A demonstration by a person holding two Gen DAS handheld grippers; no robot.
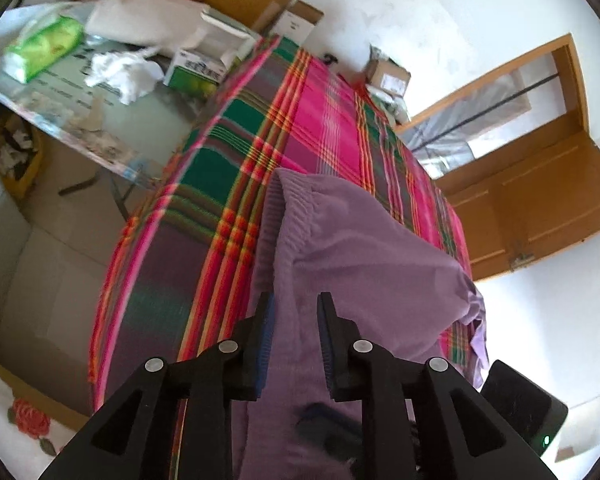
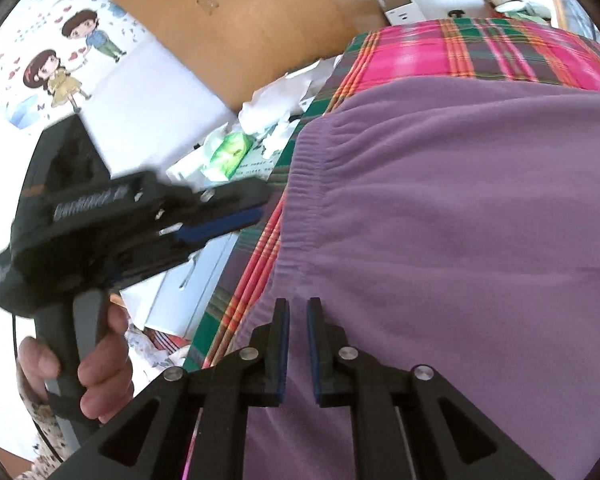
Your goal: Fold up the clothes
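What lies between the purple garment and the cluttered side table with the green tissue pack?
A strip of the plaid bed cover separates the purple garment from the side table, seen best in the left wrist view.

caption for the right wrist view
Right gripper open over purple garment on plaid bed; left gripper alongside.

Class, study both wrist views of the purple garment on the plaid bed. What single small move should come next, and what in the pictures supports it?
Probably lower the left claw onto the ribbed waistband edge of the purple garment and close. Both claws stand open with nothing pinched; the right claw hovers at the same waistband, and the garment lies bunched on the plaid bed, so it seems to need a fresh grip before folding.
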